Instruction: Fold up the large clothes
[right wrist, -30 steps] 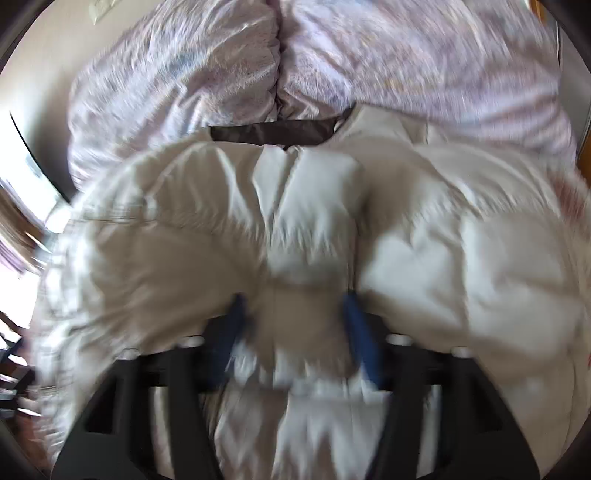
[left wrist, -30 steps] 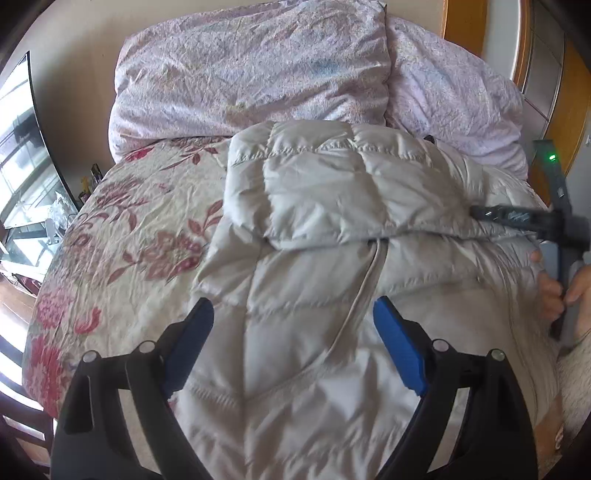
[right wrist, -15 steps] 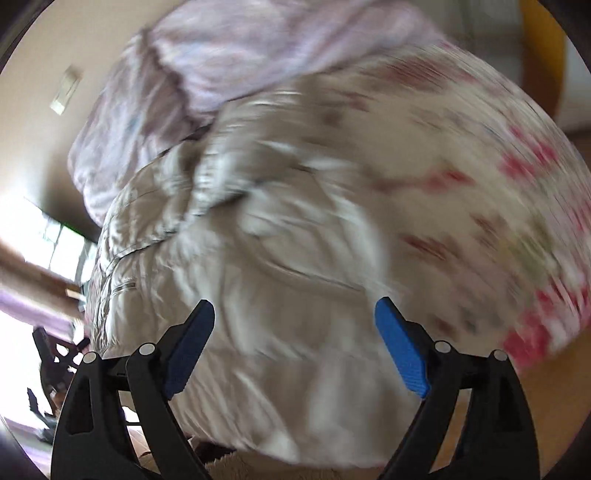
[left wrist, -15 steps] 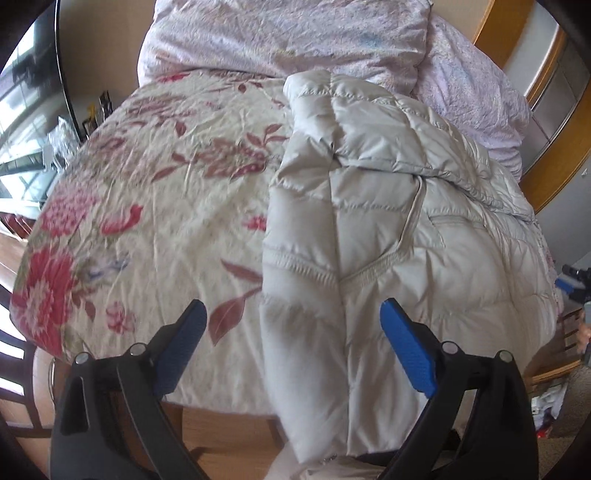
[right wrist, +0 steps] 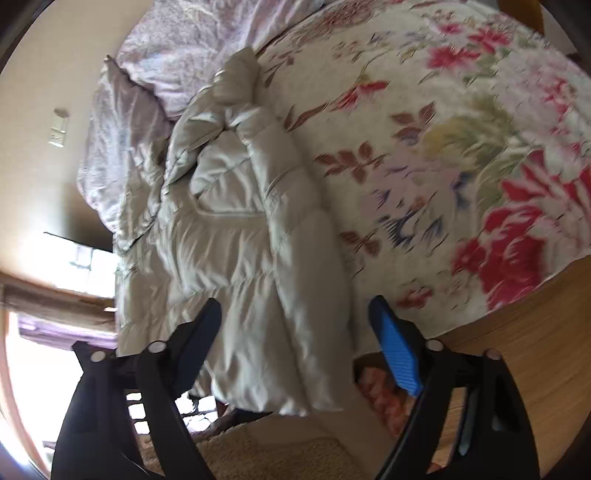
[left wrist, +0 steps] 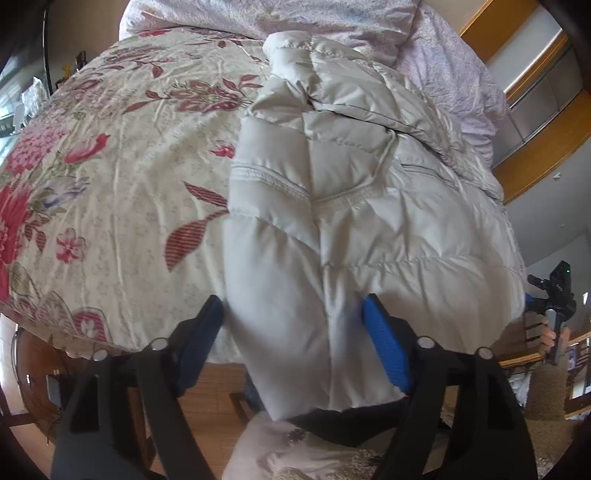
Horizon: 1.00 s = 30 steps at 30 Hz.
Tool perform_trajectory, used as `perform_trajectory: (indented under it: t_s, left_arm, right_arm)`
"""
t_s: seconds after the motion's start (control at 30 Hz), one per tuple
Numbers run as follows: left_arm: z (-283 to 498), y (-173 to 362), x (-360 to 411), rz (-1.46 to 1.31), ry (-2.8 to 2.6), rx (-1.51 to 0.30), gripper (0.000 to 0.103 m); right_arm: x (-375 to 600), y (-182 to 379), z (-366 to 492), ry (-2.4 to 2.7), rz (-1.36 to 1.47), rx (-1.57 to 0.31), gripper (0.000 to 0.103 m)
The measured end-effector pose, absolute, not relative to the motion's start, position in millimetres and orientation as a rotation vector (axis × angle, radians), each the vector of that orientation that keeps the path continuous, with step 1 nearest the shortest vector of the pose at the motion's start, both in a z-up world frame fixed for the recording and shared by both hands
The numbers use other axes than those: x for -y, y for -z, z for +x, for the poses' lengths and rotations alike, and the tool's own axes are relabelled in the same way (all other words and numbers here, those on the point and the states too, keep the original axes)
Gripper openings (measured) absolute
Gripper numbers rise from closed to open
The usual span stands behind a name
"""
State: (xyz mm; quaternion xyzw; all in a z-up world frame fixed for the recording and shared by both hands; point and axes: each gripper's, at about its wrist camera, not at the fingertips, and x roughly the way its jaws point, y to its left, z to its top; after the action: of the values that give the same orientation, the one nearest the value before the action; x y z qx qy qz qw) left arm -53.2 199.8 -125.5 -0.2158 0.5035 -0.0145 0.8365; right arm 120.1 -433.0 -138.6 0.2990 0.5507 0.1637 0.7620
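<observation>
In the left wrist view, the left tool [left wrist: 291,328], which half a second ago hung open short of the bed's foot edge, has moved in: its blue pads now bracket the hem of the pale grey down jacket [left wrist: 354,206], pressing into the puffed fabric without being fully closed, so a grip on the hem looks under way, likely to fold it up toward the collar. The jacket lies lengthwise on the floral bedspread [left wrist: 110,166] along the bed's right side, collar near the pillows [left wrist: 332,18], hem hanging over the foot edge. In the right wrist view, the right tool [right wrist: 295,328] has steadied after a fast swing and hangs open, gripping nothing, over the same hem; the quilted jacket [right wrist: 236,236] looks folded in along its length, glossy and bulky.
</observation>
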Motion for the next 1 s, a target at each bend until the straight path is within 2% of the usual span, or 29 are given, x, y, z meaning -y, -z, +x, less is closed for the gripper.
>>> perform_trajectory:
  t_s: [0.07,0.37,0.43,0.53,0.6,0.7,0.8,1.0]
  left_arm:
    - [-56,125,-197,-0.467,0.036,-1.064,0.07]
    - [-71,126,-184,-0.486,0.091,-1.055,0.065]
    - [-74,126,-185,-0.496,0.086,-1.047,0.062]
    - [-75,128,-192,-0.555,0.079,-1.039,0.047]
    - [-76,128,-193,-0.563,0.071,-1.035,0.036]
    - [-76,121,-190,-0.539,0.059,-1.021,0.024]
    - [-74,105,-186,-0.501,0.041,-0.984,0.019]
    - [-74,73,-186,-0.449,0.013,-0.899,0.017]
  right_arm:
    - [430,143,118,-0.417,0.684,-1.211,0.072]
    - [428,151,104,-0.528,0.758,-1.205,0.068]
    - [428,152,102,-0.545,0.777,-1.204,0.062]
    - [424,155,98,-0.55,0.786,-1.21,0.055]
    - [422,155,97,-0.532,0.784,-1.201,0.046]
    - [420,150,96,-0.492,0.756,-1.173,0.03]
    - [418,136,95,-0.469,0.715,-1.119,0.022]
    - [404,90,98,-0.423,0.587,-0.983,0.019]
